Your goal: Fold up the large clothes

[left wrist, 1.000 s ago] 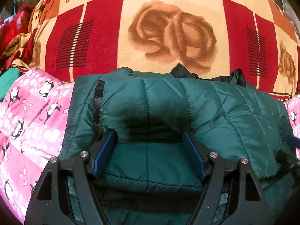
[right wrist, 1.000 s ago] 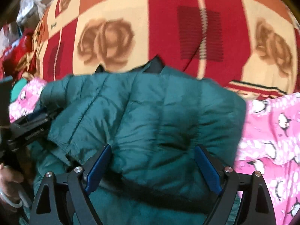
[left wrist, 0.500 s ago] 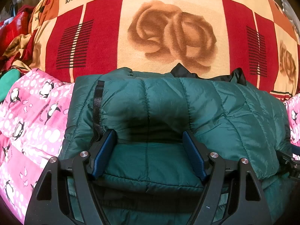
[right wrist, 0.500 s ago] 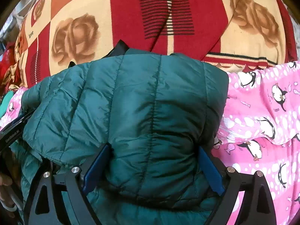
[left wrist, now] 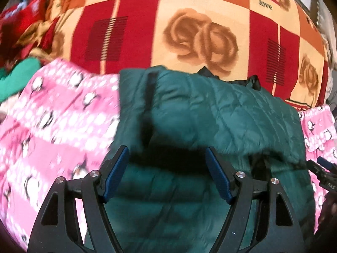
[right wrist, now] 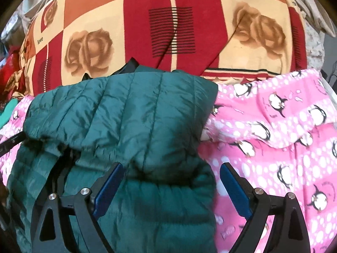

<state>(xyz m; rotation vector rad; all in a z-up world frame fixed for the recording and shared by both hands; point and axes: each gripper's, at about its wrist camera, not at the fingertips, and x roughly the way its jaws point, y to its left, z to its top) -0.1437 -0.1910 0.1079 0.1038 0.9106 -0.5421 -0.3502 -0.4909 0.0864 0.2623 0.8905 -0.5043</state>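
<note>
A dark green quilted puffer jacket [left wrist: 221, 113] lies folded over itself on the bed, its upper layer doubled onto the lower one. It also shows in the right wrist view [right wrist: 118, 116]. My left gripper [left wrist: 167, 158] is open, its blue pads [left wrist: 117, 170] just above the jacket's near left part, holding nothing. My right gripper [right wrist: 171, 176] is open over the jacket's right edge, empty. The right gripper's tip [left wrist: 324, 168] shows at the right edge of the left wrist view.
A pink penguin-print blanket [right wrist: 273, 126] lies under and beside the jacket on both sides [left wrist: 52, 116]. Behind is a red, orange and cream rose-patterned blanket [left wrist: 189, 31]. Red and green clothes [left wrist: 19, 71] are heaped at the far left.
Both grippers have pulled back from the jacket and stand open above it. The left view shifted left, the right view shifted right; the folded upper layer now lies loose on the lower one.
</note>
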